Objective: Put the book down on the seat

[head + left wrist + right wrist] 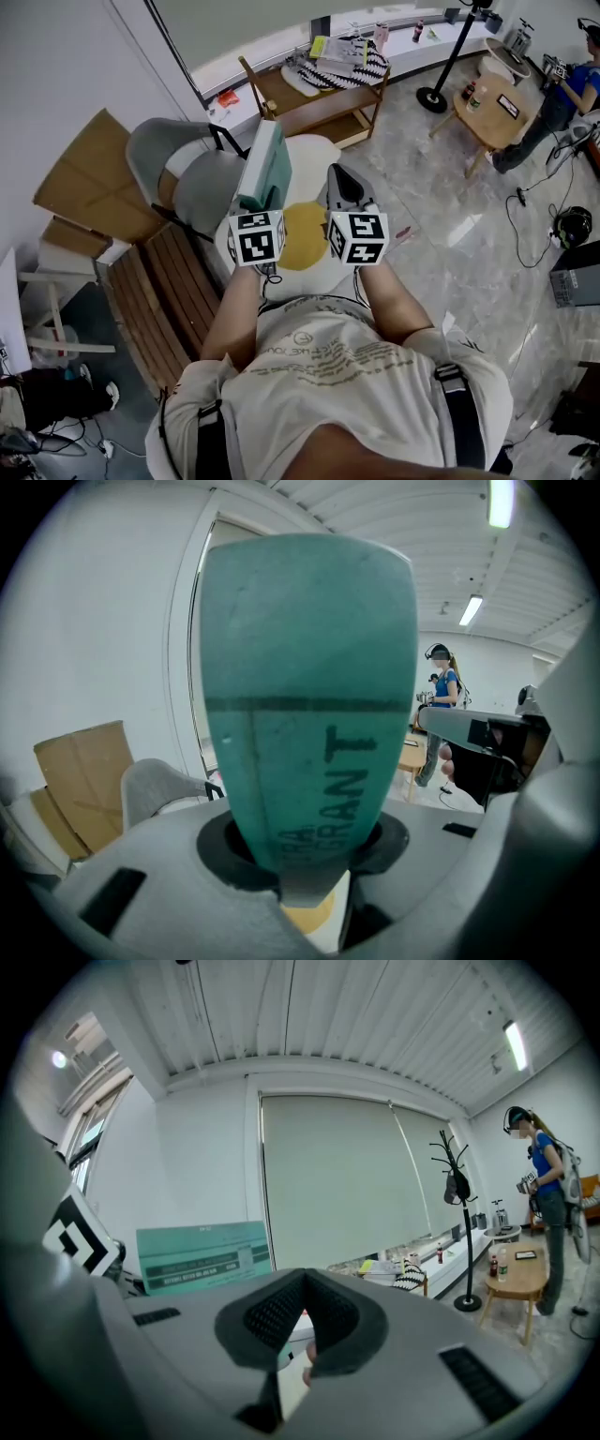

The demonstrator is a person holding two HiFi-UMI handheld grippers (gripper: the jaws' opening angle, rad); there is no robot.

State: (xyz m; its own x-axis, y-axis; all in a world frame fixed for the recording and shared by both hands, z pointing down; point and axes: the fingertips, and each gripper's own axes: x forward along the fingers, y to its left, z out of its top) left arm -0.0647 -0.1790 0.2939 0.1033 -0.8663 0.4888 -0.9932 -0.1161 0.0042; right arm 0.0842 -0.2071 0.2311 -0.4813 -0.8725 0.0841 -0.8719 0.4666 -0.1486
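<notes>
Person's shirt [328, 375] nearest. Beyond it, book [262, 167] is held upright, pinched at its lower edge by left gripper [257, 211], just beside grey chair's seat [192, 187], not yet on it. Right gripper [345, 192]: pads pressed together, nothing held. Carry step judged in hand. Next: book to be brought over seat, tipped flat, lowered.

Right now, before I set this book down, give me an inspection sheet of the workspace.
Surface: grey chair seat, nothing seen on it.
Job's things: teal book, held upright, not yet on the seat.
Clutter: cardboard sheet against the wall; slatted wooden bench beside the chair.
Grippers: left gripper shut on the book; right gripper shut, empty.
Cables: black cable loose on the floor at right.
Surroundings: egg-shaped rug, round wooden table, another person.
</notes>
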